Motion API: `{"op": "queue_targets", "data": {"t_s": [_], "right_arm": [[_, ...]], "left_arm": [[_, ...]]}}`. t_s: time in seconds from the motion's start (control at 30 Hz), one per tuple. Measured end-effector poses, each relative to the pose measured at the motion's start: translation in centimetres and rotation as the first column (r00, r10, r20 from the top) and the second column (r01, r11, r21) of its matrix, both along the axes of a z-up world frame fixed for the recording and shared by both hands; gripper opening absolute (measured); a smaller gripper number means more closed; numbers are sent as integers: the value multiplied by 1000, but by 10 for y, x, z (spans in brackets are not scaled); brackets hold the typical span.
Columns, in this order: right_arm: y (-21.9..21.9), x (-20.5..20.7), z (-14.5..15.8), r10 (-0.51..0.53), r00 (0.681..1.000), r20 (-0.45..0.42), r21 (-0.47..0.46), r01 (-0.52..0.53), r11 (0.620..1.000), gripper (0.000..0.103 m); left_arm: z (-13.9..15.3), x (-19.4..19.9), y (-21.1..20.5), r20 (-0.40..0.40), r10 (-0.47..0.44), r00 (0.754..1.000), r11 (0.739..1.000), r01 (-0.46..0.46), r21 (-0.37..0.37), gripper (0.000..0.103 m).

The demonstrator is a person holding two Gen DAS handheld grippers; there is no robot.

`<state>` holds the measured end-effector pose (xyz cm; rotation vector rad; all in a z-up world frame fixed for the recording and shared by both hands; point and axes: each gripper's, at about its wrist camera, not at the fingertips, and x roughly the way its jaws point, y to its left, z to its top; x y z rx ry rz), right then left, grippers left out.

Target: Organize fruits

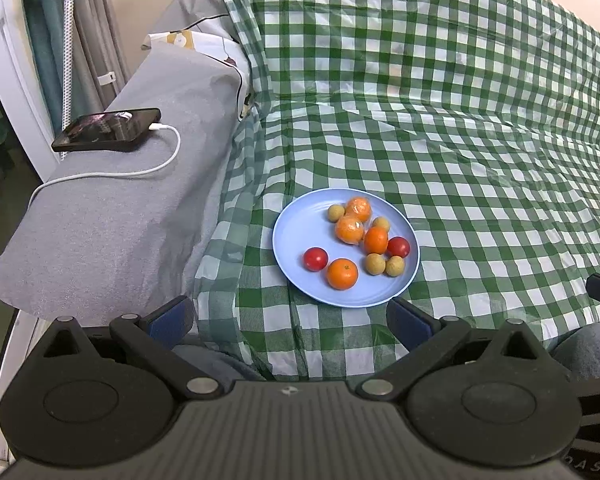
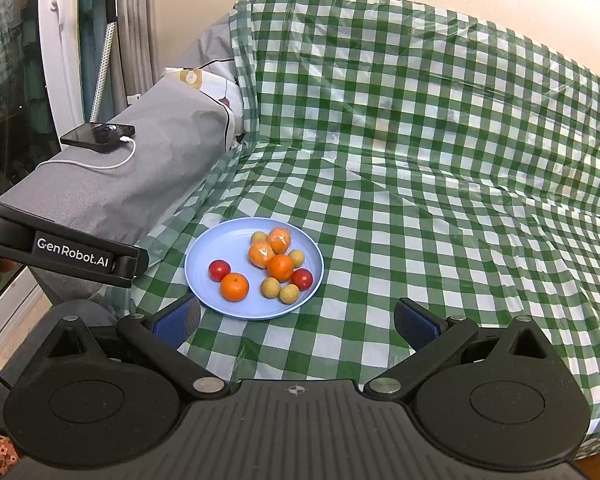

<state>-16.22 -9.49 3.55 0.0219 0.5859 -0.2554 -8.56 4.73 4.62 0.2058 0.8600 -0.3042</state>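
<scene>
A light blue plate (image 1: 300,228) (image 2: 216,248) sits on the green checked cloth and holds mixed fruit. On it lie several oranges (image 1: 342,273) (image 2: 234,287), two of them in clear wrap (image 1: 349,229), two red tomatoes (image 1: 315,259) (image 2: 219,270) and several small tan longans (image 1: 375,264) (image 2: 270,287). My left gripper (image 1: 290,320) is open and empty, just short of the plate's near rim. My right gripper (image 2: 296,320) is open and empty, near the plate's near right rim. The left gripper's body (image 2: 72,254) shows at the left of the right wrist view.
The checked cloth (image 1: 460,140) covers a sofa seat and backrest. A grey-covered armrest (image 1: 112,216) at the left carries a black phone (image 1: 108,130) (image 2: 98,136) on a white charging cable (image 1: 140,170). Curtains and a window frame stand further left.
</scene>
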Motion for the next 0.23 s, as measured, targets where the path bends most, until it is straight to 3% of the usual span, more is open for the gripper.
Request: {"op": "queue_targets", "data": {"t_s": [0.23], "right_arm": [[0,0,0,1,1000,0,1,-1,1000,102]], "left_arm": [[-1,-2,-3,11,-7,1000,1000,7,7,103]]}}
